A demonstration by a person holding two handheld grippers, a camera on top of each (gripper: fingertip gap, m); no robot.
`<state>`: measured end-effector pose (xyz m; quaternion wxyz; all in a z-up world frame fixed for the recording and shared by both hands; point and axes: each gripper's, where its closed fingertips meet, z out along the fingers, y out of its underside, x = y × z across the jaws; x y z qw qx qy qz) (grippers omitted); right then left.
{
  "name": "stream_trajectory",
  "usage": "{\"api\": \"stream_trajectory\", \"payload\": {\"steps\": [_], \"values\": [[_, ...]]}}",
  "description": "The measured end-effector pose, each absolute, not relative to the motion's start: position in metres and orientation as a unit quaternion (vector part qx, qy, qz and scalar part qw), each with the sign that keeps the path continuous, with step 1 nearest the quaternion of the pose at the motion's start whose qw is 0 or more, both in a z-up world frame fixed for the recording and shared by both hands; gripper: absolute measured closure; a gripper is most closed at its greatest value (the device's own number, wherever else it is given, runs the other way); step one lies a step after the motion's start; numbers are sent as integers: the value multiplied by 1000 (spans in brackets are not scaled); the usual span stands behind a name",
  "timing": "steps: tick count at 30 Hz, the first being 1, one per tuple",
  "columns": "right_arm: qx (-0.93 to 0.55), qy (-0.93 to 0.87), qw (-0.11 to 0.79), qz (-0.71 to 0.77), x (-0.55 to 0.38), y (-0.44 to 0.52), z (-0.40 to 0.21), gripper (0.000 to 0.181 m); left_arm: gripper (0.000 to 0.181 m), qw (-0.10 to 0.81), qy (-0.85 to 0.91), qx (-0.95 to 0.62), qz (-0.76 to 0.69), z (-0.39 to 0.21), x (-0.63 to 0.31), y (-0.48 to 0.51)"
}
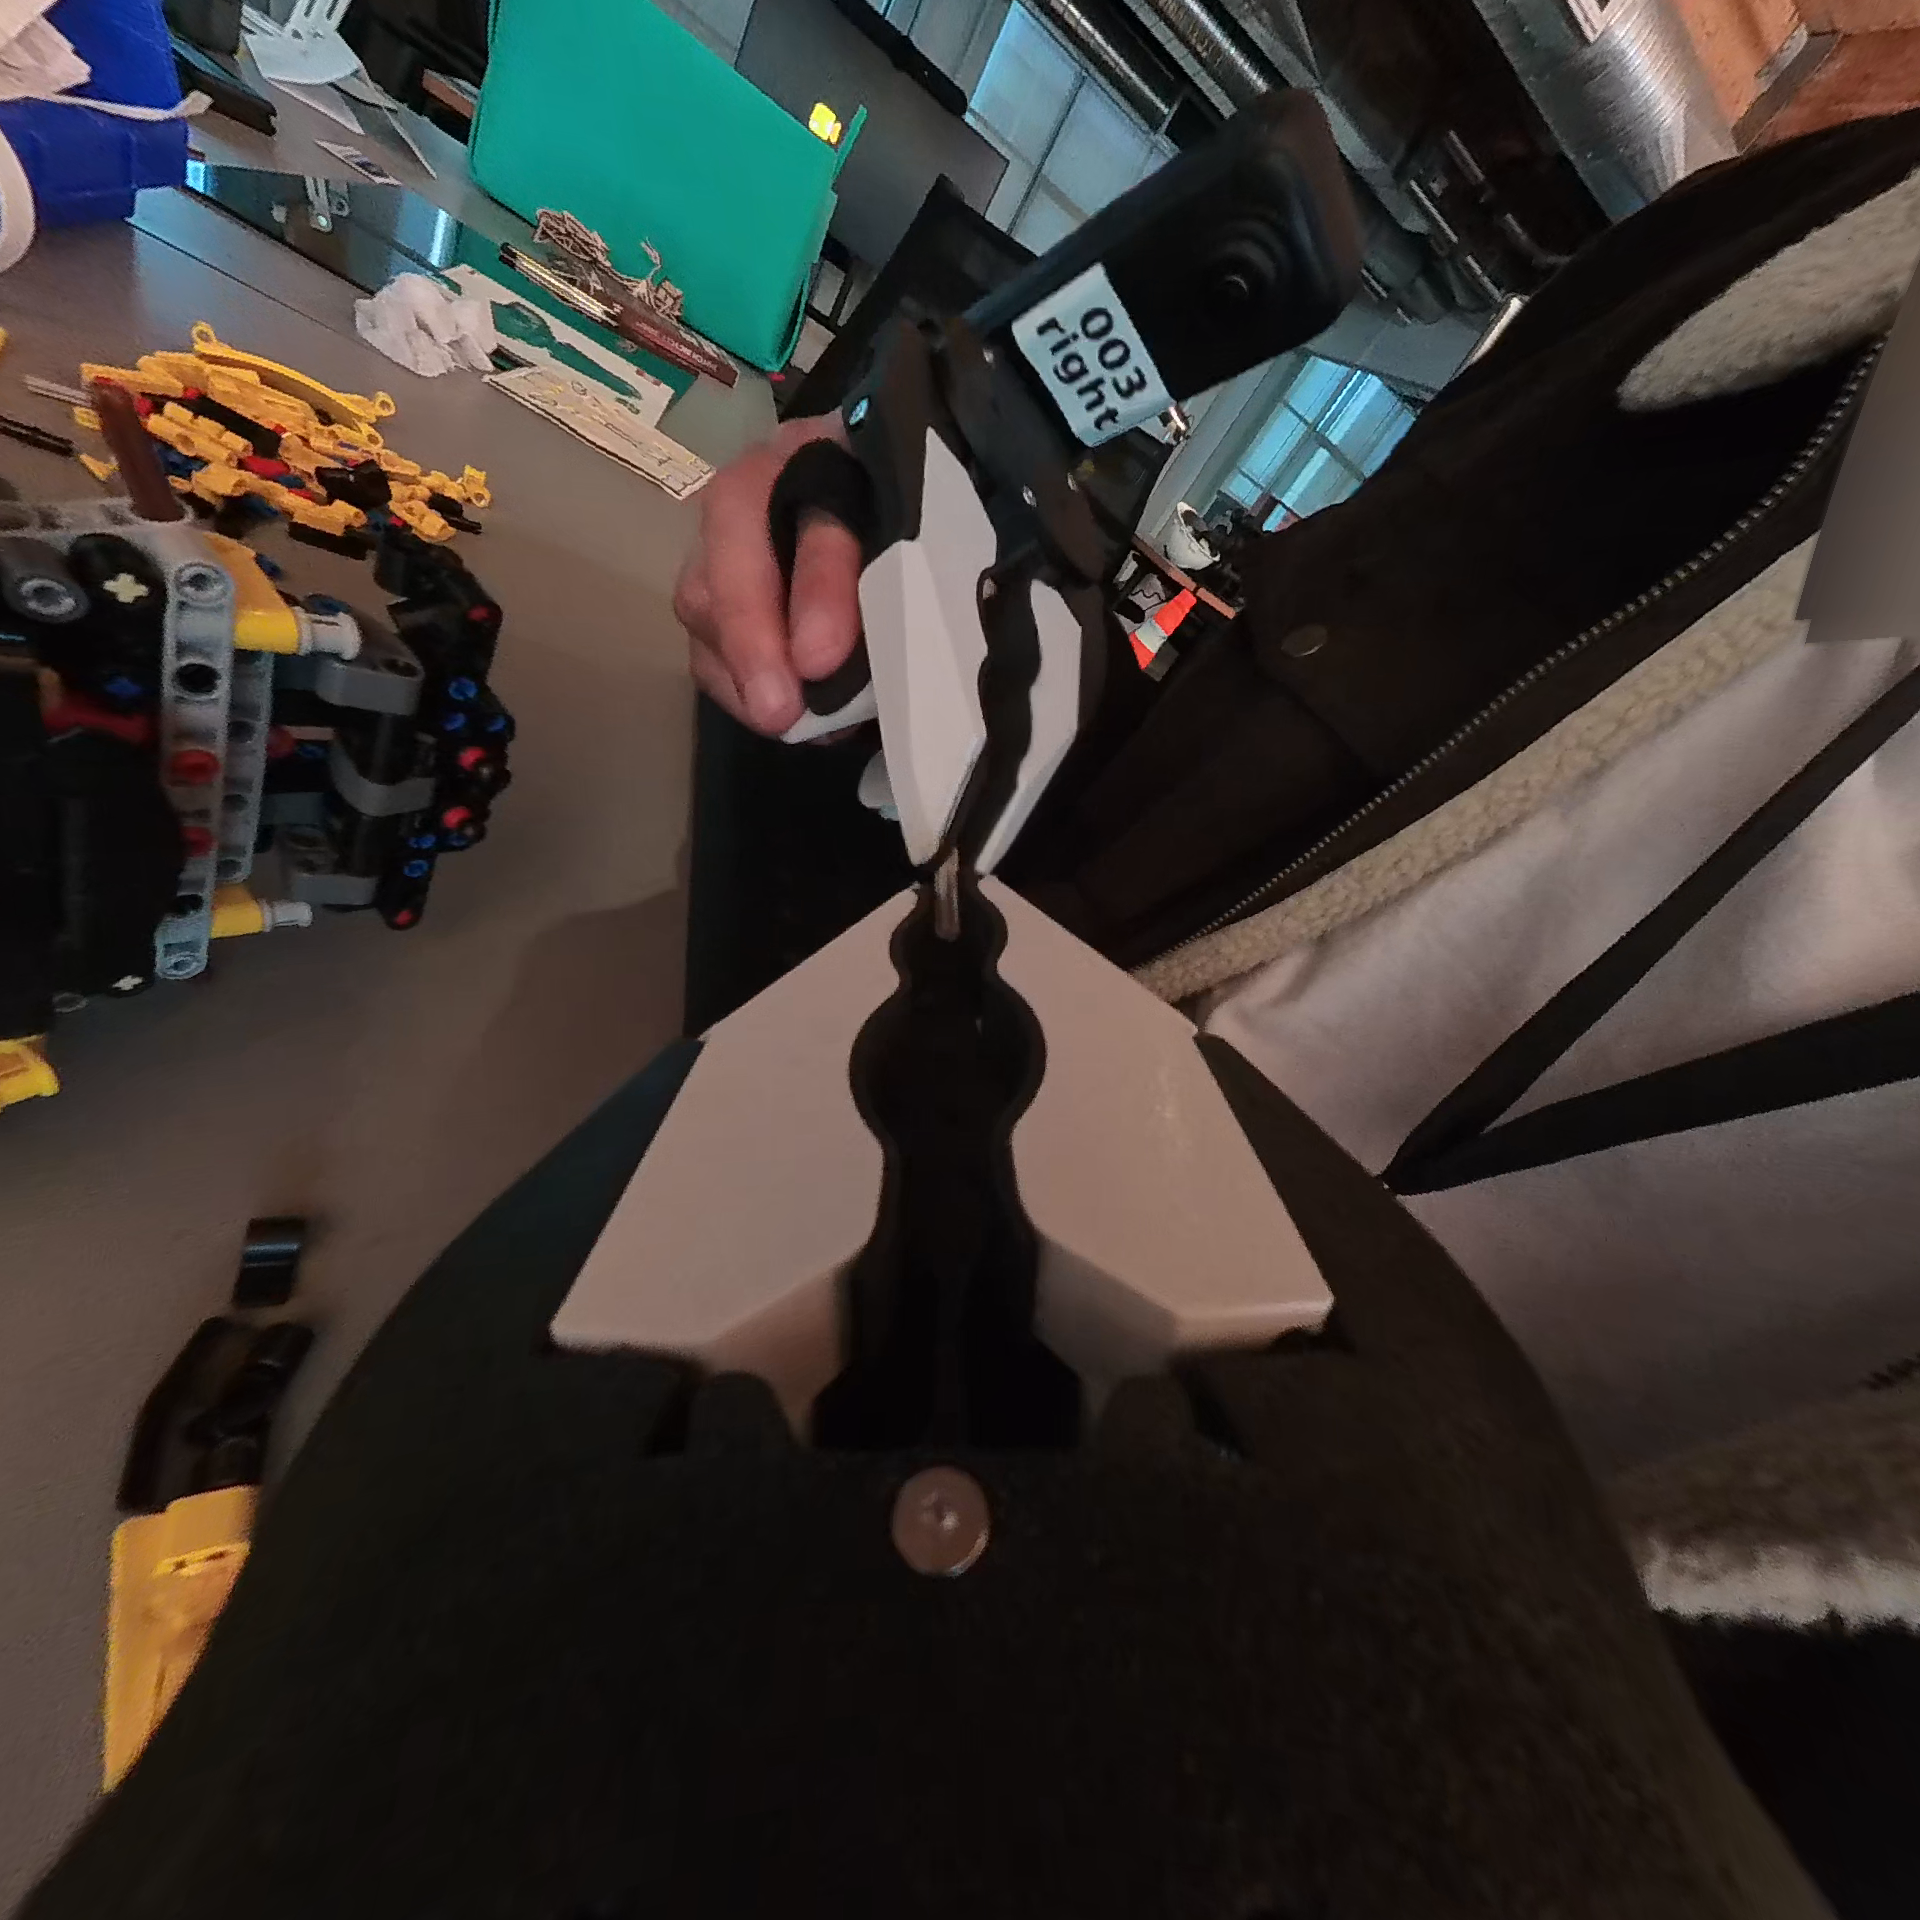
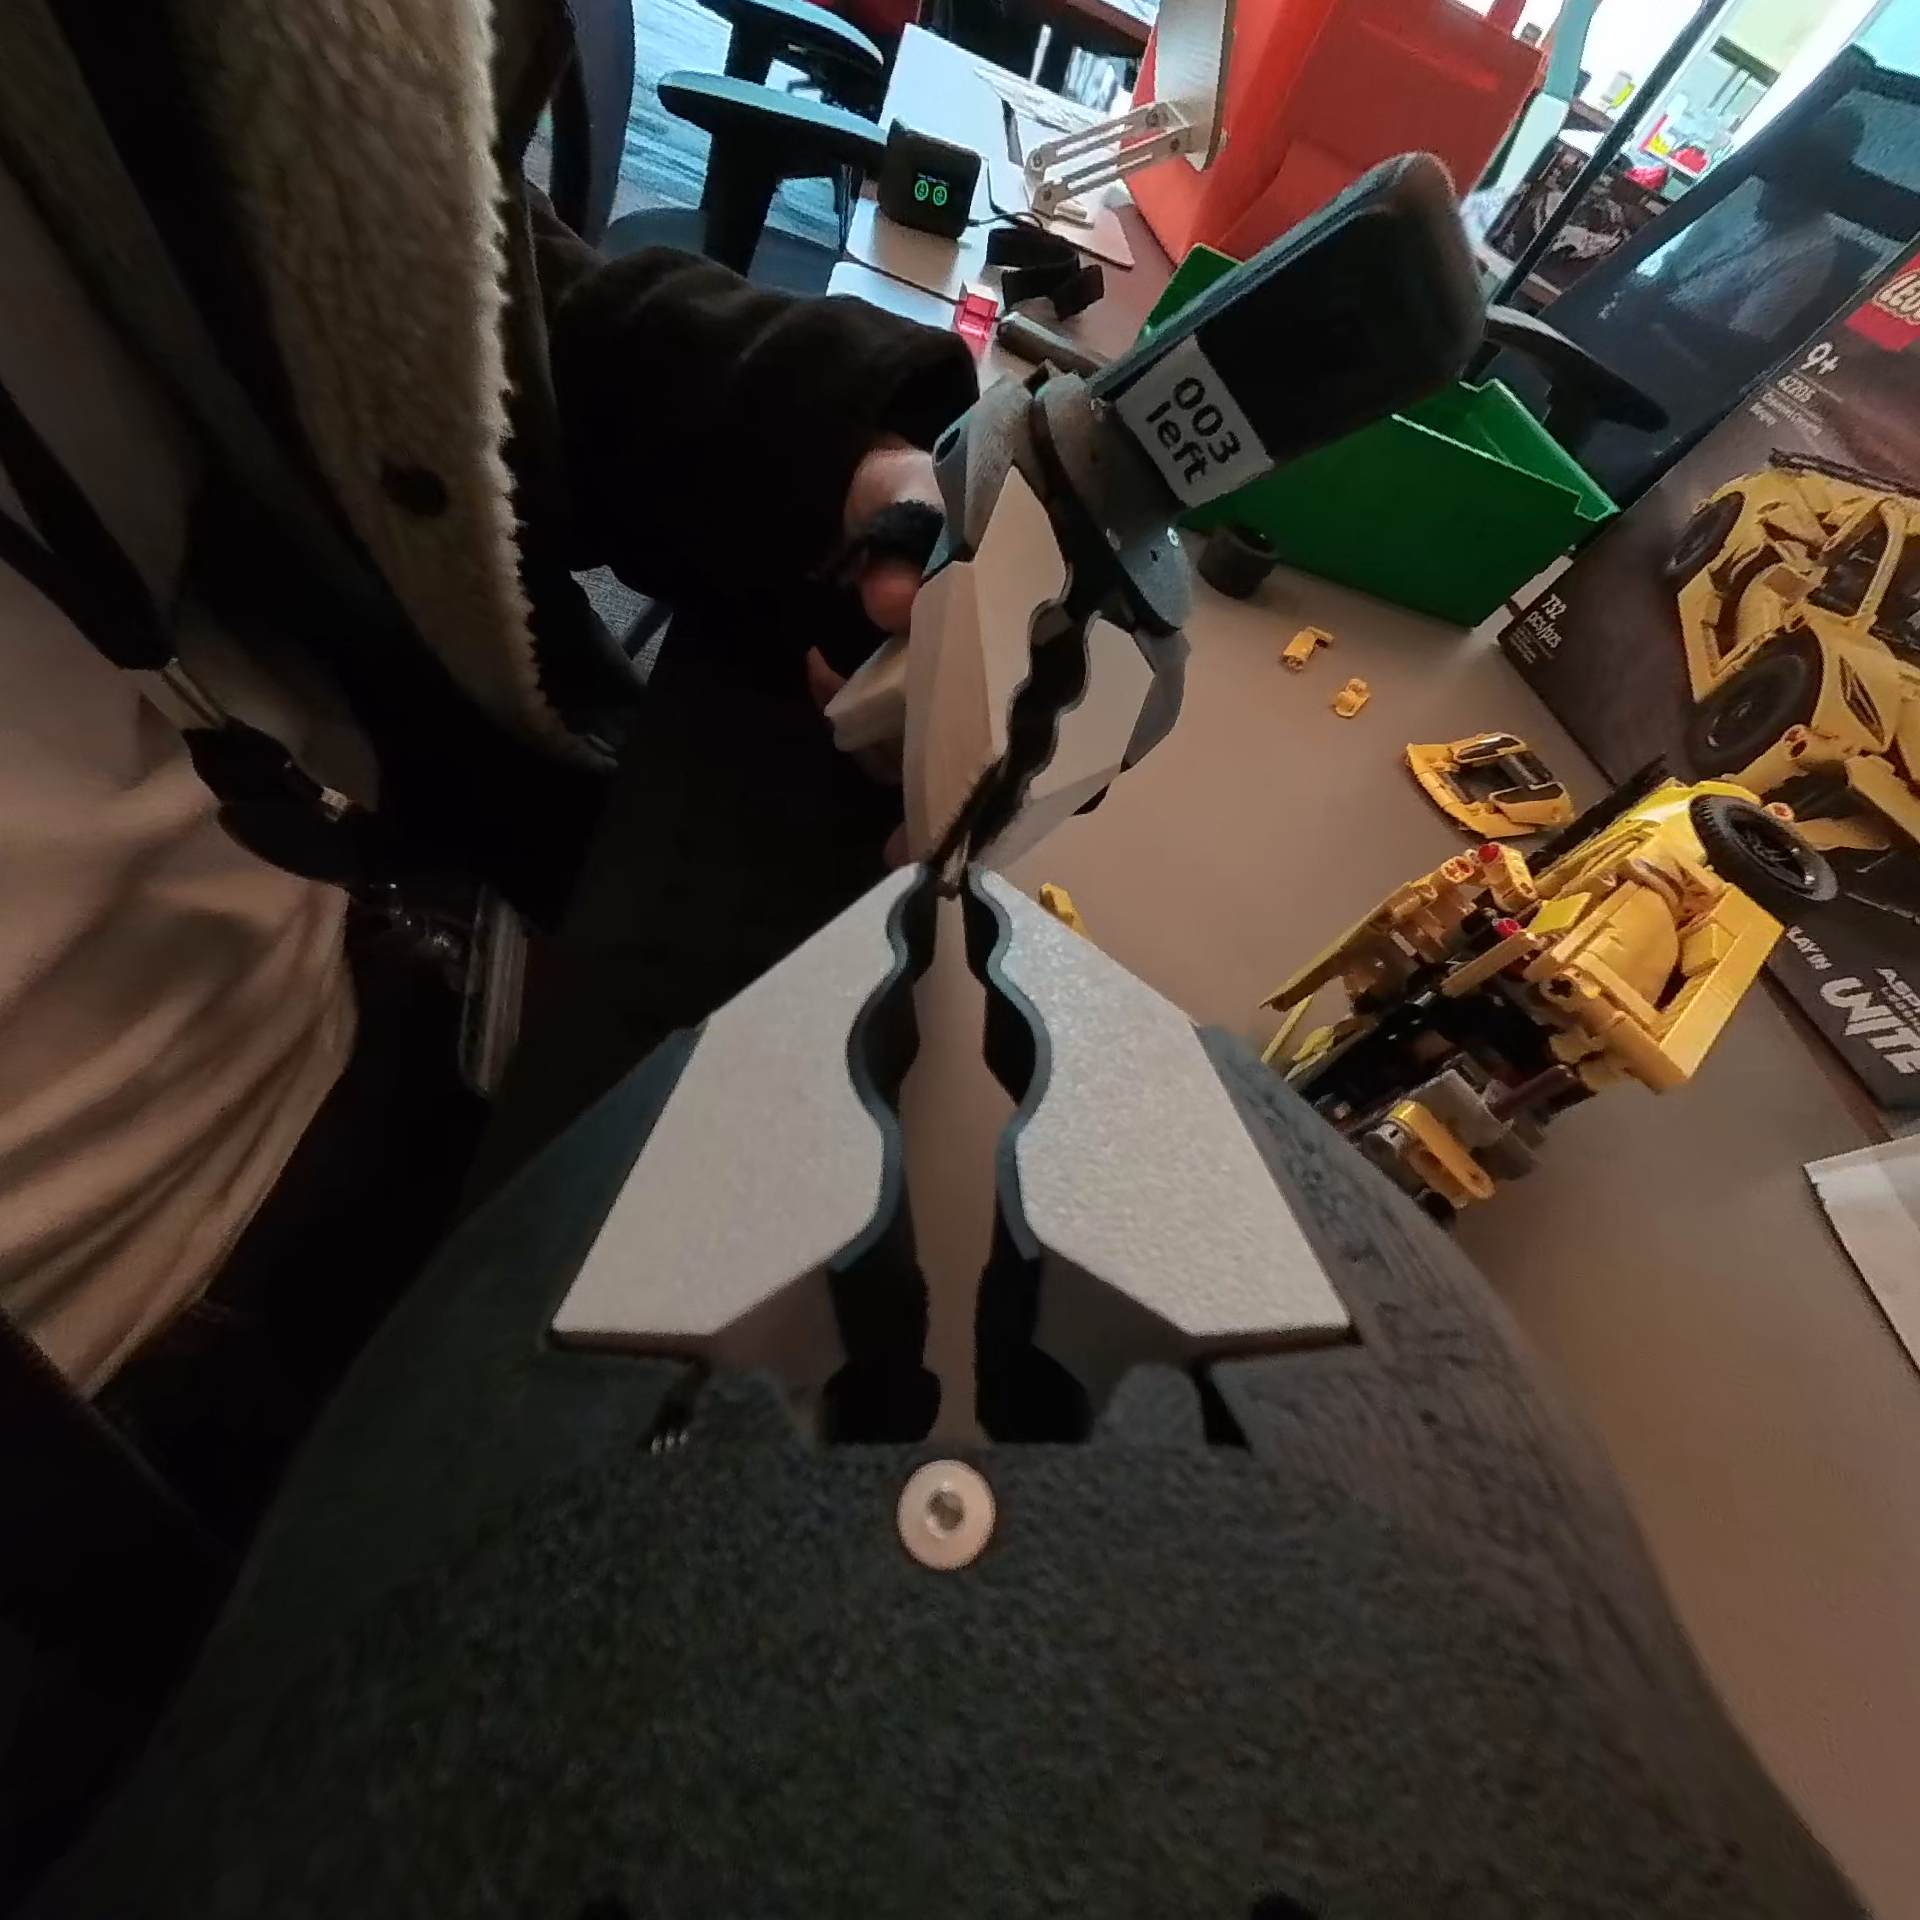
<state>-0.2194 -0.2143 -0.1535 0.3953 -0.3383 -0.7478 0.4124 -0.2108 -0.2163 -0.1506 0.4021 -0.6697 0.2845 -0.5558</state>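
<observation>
Left gripper (image 1: 948, 904): the 2 white fingers converge to a narrow slit at their tips and pinch one end of a small grey metal pin (image 1: 945, 902). Right gripper (image 1: 951, 857), seen tip-to-tip opposite it, has its 2 fingers drawn together on the other end of the same pin. In the right wrist view the right gripper (image 2: 948, 883) shows a thin gap along its wavy black pads (image 2: 883, 1049), closing at the tips, where a thin dark piece sits between them and the tips of the left gripper (image 2: 971, 831); its form is too small to tell there. Each gripper is held by a hand (image 1: 753, 613); the hand (image 2: 883, 582) on the left one emerges from a dark sleeve.

Surroundings: both grippers hang just off the edge of a grey table (image 1: 582, 582). On it lie a heap of yellow and black brick parts (image 1: 281, 447), a partly built brick vehicle (image 2: 1538, 977) in yellow, its printed box (image 2: 1766, 644) and a green bin (image 2: 1392, 499) whose contents are hidden.
</observation>
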Motion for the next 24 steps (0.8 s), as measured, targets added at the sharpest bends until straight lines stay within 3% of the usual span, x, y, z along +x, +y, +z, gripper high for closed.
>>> {"api": "stream_trajectory", "payload": {"steps": [4, 6, 10, 12, 17, 24], "values": [[-346, -747, 395, 409, -217, -206, -152, 178, 176, 414, 276, -670, -551, -149, -213, -214], [-361, -735, 404, 408, -210, -191, -147, 178, 164, 435, 254, -671, -544, -146, -221, -207], [-529, -651, 477, 262, -160, -57, -160, 177, 159, 524, 191, -681, -475, -137, -262, -176], [-660, -559, 472, 171, -107, 24, -192, 177, 160, 554, 188, -703, -404, -144, -282, -165], [-777, -441, 440, 88, -36, 85, -236, 177, 152, 508, 296, -785, -196, -202, -304, -160], [-780, -416, 446, 138, -47, 75, -210, 162, 149, 435, 332, -820, -169, -238, -313, -171]]}}
